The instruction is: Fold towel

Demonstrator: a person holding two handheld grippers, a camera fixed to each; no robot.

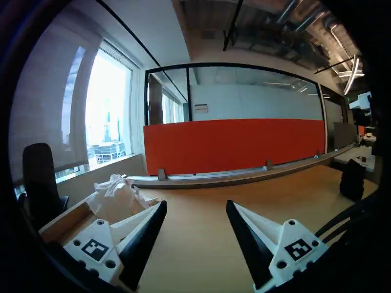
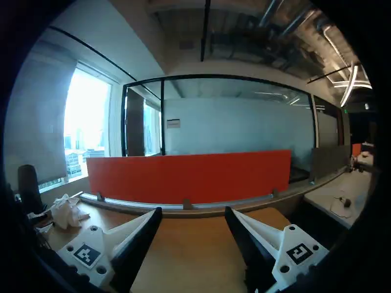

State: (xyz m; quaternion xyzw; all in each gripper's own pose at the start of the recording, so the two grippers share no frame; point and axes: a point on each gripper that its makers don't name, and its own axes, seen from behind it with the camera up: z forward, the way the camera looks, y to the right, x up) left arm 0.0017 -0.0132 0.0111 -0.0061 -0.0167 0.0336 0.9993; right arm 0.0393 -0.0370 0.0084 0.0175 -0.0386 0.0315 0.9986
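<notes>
We are looking at one crumpled white cloth towel [image 1: 115, 198], lying heaped at the left end of the pale wooden table [image 1: 210, 195], off to the side of two tongs. The left tongs [image 1: 195, 205] and right tongs [image 2: 193, 211] are hanging spread and empty. We are risking a pinch through bunched layers rather than a corner, which would lift a wad.

Bright daylight floods in from a tall window [image 1: 107, 117] on the left, blown out to near white, and lights the crumpled towel [image 1: 115, 198] near it. A ceiling strip light [image 1: 351, 75] glares at upper right in both views. The tabletop [image 1: 205, 229] carries a soft sheen and only faint shadows. The right gripper view is dimmer overall. Fisheye distortion bows the orange divider [image 1: 234, 144] and the window's frame, and the rims darken. Focus is mostly crisp.
</notes>
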